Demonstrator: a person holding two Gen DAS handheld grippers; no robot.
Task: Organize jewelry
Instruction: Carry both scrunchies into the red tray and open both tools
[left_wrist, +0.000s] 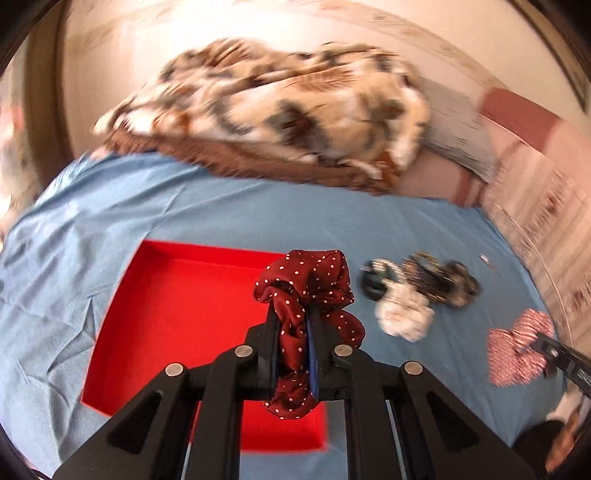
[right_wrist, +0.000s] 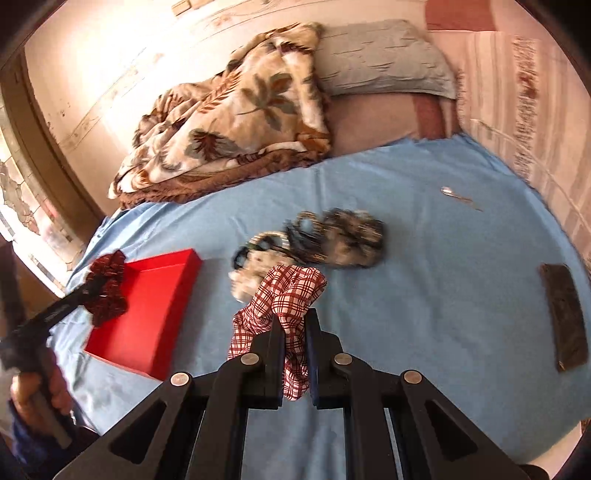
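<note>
You had a scrunchie in each claw. Your left gripper (left_wrist: 293, 314) was pinched tight on the dark red polka-dot scrunchie (left_wrist: 308, 286), which hung over the near right part of the red tray (left_wrist: 177, 306) — clear of the floor of it, as far as the view showed. Your right gripper (right_wrist: 293, 325) was clamped on the red-and-white plaid scrunchie (right_wrist: 286, 295), held above the blue sheet (right_wrist: 424, 295) just in front of the loose pile of scrunchies and hair ties (right_wrist: 317, 240), well apart from the tray.

To place the dotted one well, you needed to bring it further over the tray's middle and lower it before letting go, since soft fabric released near a wall could drape over the rim. The plaid one wanted the same care — carried across only once the left claw had cleared the tray, so the two tools did not crowd each other.
</note>
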